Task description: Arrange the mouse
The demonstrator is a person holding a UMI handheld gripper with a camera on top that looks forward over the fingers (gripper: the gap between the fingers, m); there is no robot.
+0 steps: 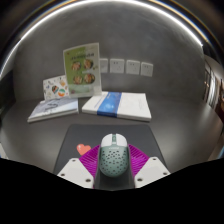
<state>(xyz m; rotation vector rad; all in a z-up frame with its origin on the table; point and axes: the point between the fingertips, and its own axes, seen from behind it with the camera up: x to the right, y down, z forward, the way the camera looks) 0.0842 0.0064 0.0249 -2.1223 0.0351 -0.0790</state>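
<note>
Gripper view. A grey table point(35, 135) runs back to a pale wall carrying a row of white wall plates point(125, 66). Against the wall stands an upright booklet point(82, 71) with a green-and-white cover; two flat stacks of books point(90, 106) lie side by side in front of it. A dark mouse pad point(92, 138) lies just ahead of the fingers, with a small pink heart-shaped item point(83, 150) near its closer edge.

The mouse point(112, 155) sits between the two fingers, its nose pointing away toward the books. Its shell is pale mint with a pattern of small perforations, and a scroll wheel sits in a white front section. The gripper point(112, 172) is closed to roughly the mouse's width — both magenta pads point(90, 161) appear to press its flanks, so it is judged held.

Step in hand: carrying or positioning the mouse over the mouse pad. The next move likely calls for lowering it squarely onto the pad, then opening the fingers.
</note>
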